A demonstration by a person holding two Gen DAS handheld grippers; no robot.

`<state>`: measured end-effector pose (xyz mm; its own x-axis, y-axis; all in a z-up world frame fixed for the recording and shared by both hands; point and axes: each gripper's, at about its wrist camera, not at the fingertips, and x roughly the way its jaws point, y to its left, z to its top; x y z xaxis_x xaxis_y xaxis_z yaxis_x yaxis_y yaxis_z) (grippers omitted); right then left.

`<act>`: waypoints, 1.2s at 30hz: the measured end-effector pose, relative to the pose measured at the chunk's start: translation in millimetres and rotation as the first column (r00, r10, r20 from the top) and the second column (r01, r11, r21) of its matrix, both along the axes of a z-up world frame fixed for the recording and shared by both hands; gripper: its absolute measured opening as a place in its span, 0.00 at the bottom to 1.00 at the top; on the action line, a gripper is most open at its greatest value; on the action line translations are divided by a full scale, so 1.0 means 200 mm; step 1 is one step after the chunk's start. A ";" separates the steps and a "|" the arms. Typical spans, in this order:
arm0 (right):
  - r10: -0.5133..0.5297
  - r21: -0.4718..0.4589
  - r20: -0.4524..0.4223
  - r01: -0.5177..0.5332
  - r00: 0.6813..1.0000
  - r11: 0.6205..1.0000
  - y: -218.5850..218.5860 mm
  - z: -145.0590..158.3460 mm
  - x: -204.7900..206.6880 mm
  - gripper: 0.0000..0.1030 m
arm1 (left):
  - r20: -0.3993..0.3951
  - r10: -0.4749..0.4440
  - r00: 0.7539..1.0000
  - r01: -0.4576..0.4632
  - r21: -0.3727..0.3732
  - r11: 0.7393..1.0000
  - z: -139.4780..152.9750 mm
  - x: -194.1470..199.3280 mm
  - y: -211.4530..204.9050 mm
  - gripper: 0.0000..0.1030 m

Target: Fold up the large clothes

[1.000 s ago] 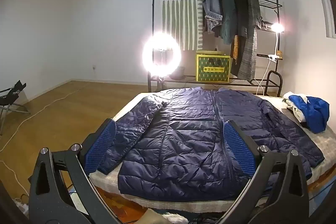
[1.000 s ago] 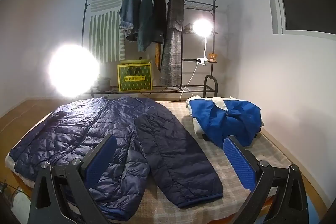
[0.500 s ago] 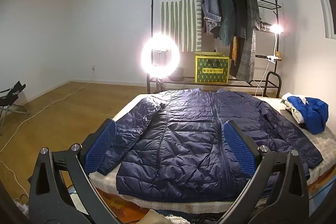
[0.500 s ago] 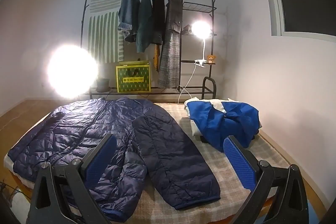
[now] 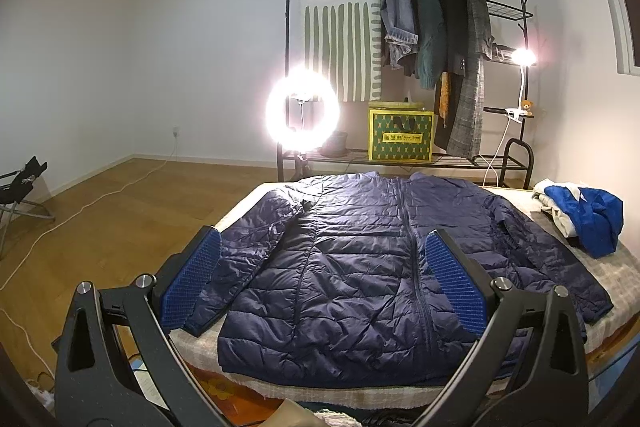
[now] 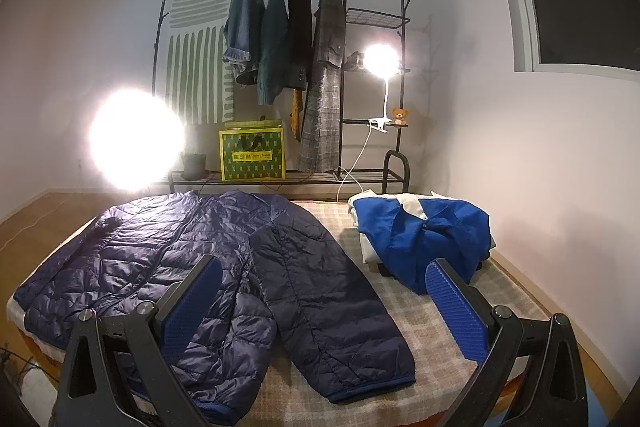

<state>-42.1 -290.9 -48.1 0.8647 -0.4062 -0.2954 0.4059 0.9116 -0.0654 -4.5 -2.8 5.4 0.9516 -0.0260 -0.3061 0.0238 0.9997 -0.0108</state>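
Note:
A navy quilted puffer jacket (image 5: 352, 267) lies flat and front-up on the bed, zipped, sleeves spread out to both sides. In the right wrist view the jacket (image 6: 168, 267) fills the left half of the bed, its right sleeve (image 6: 328, 307) lying toward me. My left gripper (image 5: 320, 279) is open and empty, held above the jacket's hem near the bed's front edge. My right gripper (image 6: 324, 307) is open and empty, held above the right sleeve.
A blue and white garment pile (image 6: 424, 239) sits at the bed's far right corner, also in the left wrist view (image 5: 580, 215). Behind the bed (image 6: 420, 323) stand a clothes rack (image 5: 440, 27), a yellow box (image 5: 400, 137), a ring light (image 5: 302, 113) and a clip lamp (image 6: 380, 61).
Both grippers have drawn back and risen slightly, so the jacket and bed sit a little lower in both views. The jaws stay open. Nothing on the bed moved.

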 end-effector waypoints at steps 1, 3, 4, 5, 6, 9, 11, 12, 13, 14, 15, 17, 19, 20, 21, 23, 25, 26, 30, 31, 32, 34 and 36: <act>0.000 0.000 0.000 0.000 1.000 1.000 0.00 0.00 0.00 1.00 | -0.001 0.000 1.000 0.000 0.000 1.000 0.00 0.00 0.01 1.00; 0.000 0.000 0.000 0.000 1.000 1.000 0.00 0.00 0.00 1.00 | -0.002 0.000 1.000 0.000 0.004 1.000 0.00 0.00 -0.03 1.00; 0.000 0.000 0.000 0.000 1.000 1.000 0.00 0.00 0.00 1.00 | -0.003 0.000 1.000 0.000 0.006 1.000 0.01 0.00 -0.04 1.00; 0.001 0.001 0.000 -0.001 1.000 1.000 0.00 0.00 0.00 1.00 | -0.003 0.000 1.000 0.000 0.006 1.000 0.01 0.00 -0.04 1.00; 0.001 0.001 0.001 -0.001 1.000 1.000 0.00 0.00 0.00 1.00 | -0.002 0.000 1.000 0.000 0.005 1.000 0.02 0.00 -0.04 1.00; 0.002 -0.002 0.004 -0.002 1.000 1.000 0.00 0.00 0.00 1.00 | 0.001 0.000 1.000 0.000 0.004 1.000 0.03 -0.01 -0.04 1.00; 0.004 -0.003 0.006 -0.004 1.000 1.000 0.00 0.00 0.00 1.00 | 0.001 -0.001 1.000 0.001 0.004 1.000 0.03 -0.02 -0.04 1.00; 0.004 -0.003 0.006 -0.004 1.000 1.000 0.00 0.00 0.00 1.00 | 0.000 0.000 1.000 0.000 0.004 1.000 0.04 -0.02 -0.04 1.00; 0.004 -0.002 0.006 -0.004 1.000 1.000 0.00 0.00 0.00 1.00 | -0.004 0.000 1.000 0.000 0.004 1.000 0.02 0.01 -0.04 1.00; 0.004 -0.002 0.006 -0.004 1.000 1.000 0.00 0.00 0.00 1.00 | -0.003 0.000 1.000 0.001 0.004 1.000 0.02 0.01 -0.04 1.00; 0.003 -0.002 0.006 -0.003 1.000 1.000 0.00 0.00 0.00 1.00 | -0.003 0.000 1.000 0.000 0.005 1.000 0.02 0.01 -0.04 1.00; 0.003 -0.002 0.006 -0.003 1.000 1.000 0.00 0.00 0.00 1.00 | -0.001 0.001 1.000 -0.001 0.004 1.000 0.02 0.00 -0.05 1.00; 0.003 0.000 0.007 -0.003 1.000 1.000 0.00 0.00 0.00 1.00 | -0.002 0.001 1.000 -0.001 0.005 1.000 0.02 0.01 -0.05 1.00; 0.004 0.001 0.007 -0.004 1.000 1.000 0.00 0.00 0.00 1.00 | -0.001 0.002 1.000 -0.002 0.004 1.000 0.02 0.01 -0.05 1.00; 0.004 0.001 0.007 -0.004 1.000 1.000 0.00 0.00 0.00 1.00 | -0.001 0.002 1.000 -0.002 0.004 1.000 0.03 0.01 -0.05 1.00; 0.007 0.002 0.006 -0.007 1.000 1.000 0.00 0.00 0.01 1.00 | -0.003 0.000 1.000 0.000 0.005 1.000 0.02 0.01 -0.05 1.00; 0.008 -0.001 0.005 -0.008 1.000 1.000 0.00 0.00 0.01 1.00 | -0.003 0.000 1.000 0.000 0.006 1.000 0.02 0.01 -0.05 1.00; 0.008 -0.001 0.003 -0.008 1.000 1.000 0.01 0.00 0.01 1.00 | -0.002 0.001 1.000 -0.001 0.006 1.000 0.02 0.01 -0.05 1.00; 0.007 0.001 0.004 -0.007 1.000 1.000 0.01 0.00 0.01 1.00 | -0.002 0.003 1.000 -0.003 0.005 1.000 0.02 0.01 -0.05 1.00; 0.008 0.001 0.003 -0.008 1.000 1.000 0.01 0.00 0.01 1.00 | -0.002 0.002 1.000 -0.002 0.004 1.000 0.02 0.01 -0.04 1.00; 0.008 0.003 0.003 -0.008 1.000 1.000 0.00 0.00 0.01 1.00 | -0.002 0.001 1.000 -0.001 0.003 1.000 0.02 0.01 -0.05 1.00; 0.008 0.003 0.003 -0.008 1.000 1.000 0.00 0.00 0.01 1.00 | -0.002 0.002 1.000 -0.002 0.005 1.000 0.01 0.01 -0.05 1.00; 0.008 0.003 0.002 -0.008 1.000 1.000 0.00 0.00 0.01 1.00 | -0.003 0.002 1.000 -0.002 0.005 1.000 0.01 0.01 -0.05 1.00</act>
<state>-40.0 -290.6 -48.8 0.8687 -0.3983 -0.2946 0.3986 0.9151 -0.0619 -1.7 -12.3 8.3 0.9506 -0.0225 -0.3096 0.0216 0.9997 -0.0062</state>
